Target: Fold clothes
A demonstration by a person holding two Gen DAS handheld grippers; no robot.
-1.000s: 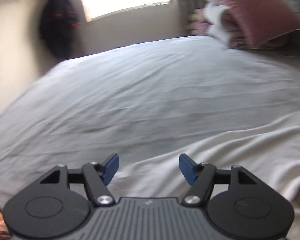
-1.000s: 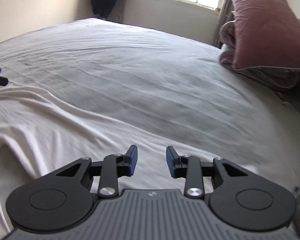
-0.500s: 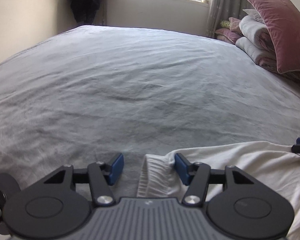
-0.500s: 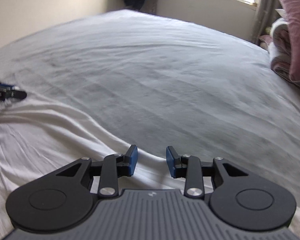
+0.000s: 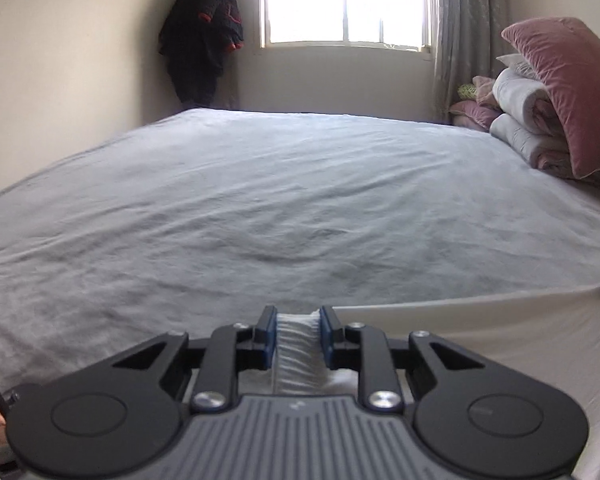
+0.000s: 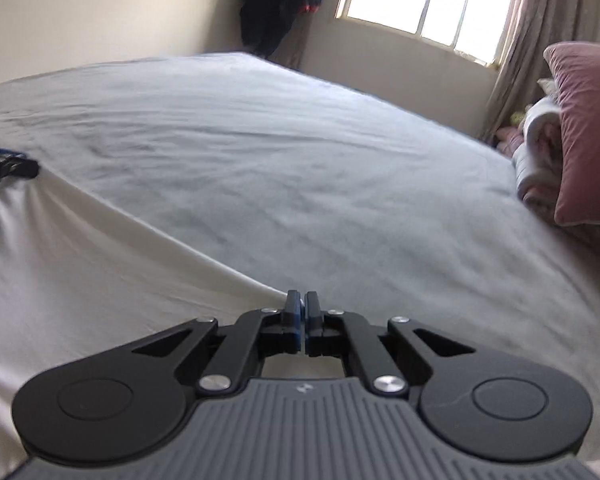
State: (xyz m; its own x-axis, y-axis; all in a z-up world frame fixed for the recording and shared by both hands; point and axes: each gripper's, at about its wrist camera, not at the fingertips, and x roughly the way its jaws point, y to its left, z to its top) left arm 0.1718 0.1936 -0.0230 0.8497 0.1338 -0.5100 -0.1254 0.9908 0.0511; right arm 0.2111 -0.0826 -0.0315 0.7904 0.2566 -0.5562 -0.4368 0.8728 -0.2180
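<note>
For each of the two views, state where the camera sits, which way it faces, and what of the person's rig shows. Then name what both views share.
Left wrist: behind the left claw, facing the window across the bed; claw pinching the garment.
Right wrist: behind the right claw, facing likewise; claw shut at the garment's edge.
Shared: bed, garment, window, pillow.

Grey bed (image 5: 284, 208) below bright window (image 5: 346, 0)

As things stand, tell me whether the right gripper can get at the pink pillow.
Probably not. The right gripper is shut on the white garment's corner at the near edge, while the pink pillow sits far across the grey bed; it would have to let go first.
</note>
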